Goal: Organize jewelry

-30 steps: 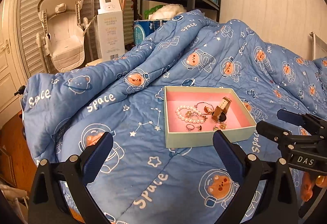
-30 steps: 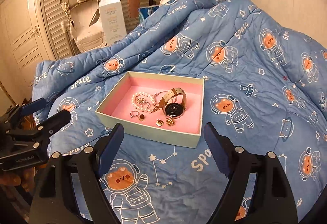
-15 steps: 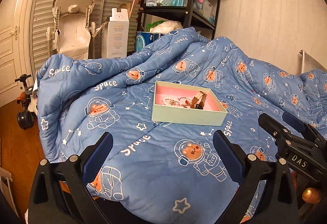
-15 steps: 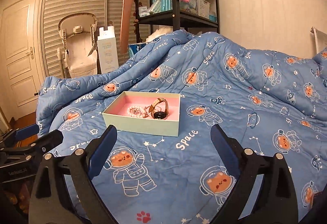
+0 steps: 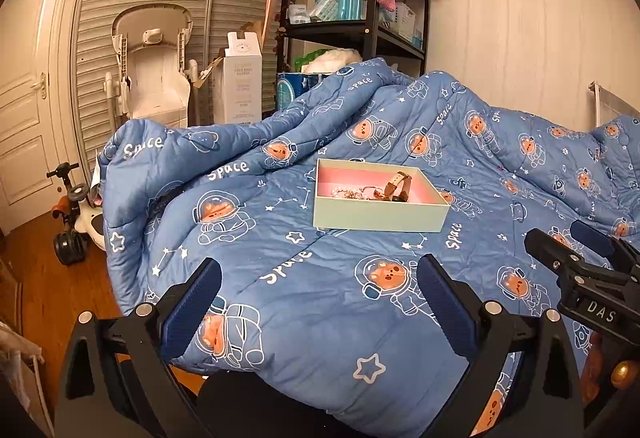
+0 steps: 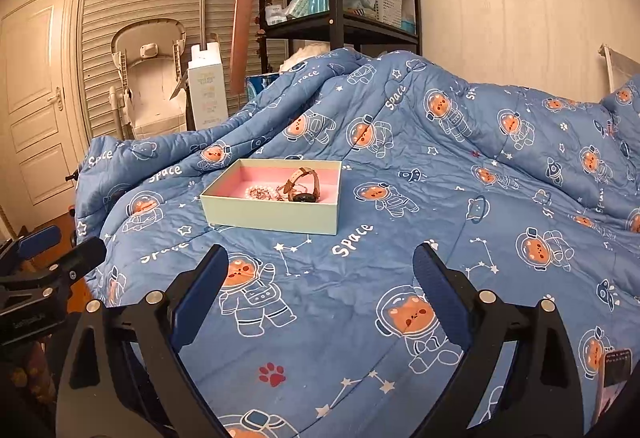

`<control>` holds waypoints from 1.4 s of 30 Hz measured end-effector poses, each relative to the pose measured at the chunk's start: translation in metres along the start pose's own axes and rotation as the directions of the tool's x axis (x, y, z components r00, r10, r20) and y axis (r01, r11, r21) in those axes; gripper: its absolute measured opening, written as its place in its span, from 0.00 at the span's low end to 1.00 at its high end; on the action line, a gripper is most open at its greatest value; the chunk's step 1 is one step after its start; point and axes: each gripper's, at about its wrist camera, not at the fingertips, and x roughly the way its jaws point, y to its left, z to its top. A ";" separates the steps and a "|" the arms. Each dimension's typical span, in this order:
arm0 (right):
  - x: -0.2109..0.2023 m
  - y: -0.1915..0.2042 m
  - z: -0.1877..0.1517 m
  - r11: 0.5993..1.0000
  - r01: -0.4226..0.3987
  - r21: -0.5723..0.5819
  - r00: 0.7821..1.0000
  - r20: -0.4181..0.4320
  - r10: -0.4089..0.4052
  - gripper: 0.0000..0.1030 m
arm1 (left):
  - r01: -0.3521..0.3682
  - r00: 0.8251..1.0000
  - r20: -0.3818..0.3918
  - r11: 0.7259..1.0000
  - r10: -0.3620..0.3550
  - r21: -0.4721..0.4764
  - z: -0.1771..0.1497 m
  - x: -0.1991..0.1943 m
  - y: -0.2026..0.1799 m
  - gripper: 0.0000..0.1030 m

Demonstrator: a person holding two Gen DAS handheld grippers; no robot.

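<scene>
Both claws, left (image 5: 318,290) and right (image 6: 320,278), are spread wide and hold nothing. The box (image 6: 272,208) sits well ahead of them on the soft quilt (image 6: 440,198), the watch (image 6: 306,186) and pearl bracelet (image 6: 260,192) inside; smaller pieces are too blurred to name. Pressing a claw down beside the box could dent the quilt, tip it and tangle the jewelry.

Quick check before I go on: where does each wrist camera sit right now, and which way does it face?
Left wrist: behind the open left gripper, low over the quilt, facing the jewelry box; right gripper at right edge.
Right wrist: behind the open right gripper, facing the box; left gripper at left edge.
Shared: box, watch, quilt, black shelf.
</scene>
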 end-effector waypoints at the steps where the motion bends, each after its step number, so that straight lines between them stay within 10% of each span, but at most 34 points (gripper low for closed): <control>1: -0.002 0.002 0.000 1.000 -0.003 -0.009 1.000 0.009 0.003 0.90 | 0.000 1.000 0.003 1.000 0.000 -0.004 0.000 0.000 0.001 0.93; 42: -0.008 0.007 0.000 1.000 0.010 -0.030 1.000 0.016 -0.009 0.94 | -0.032 0.999 0.007 0.999 0.032 -0.040 -0.004 -0.006 0.005 0.93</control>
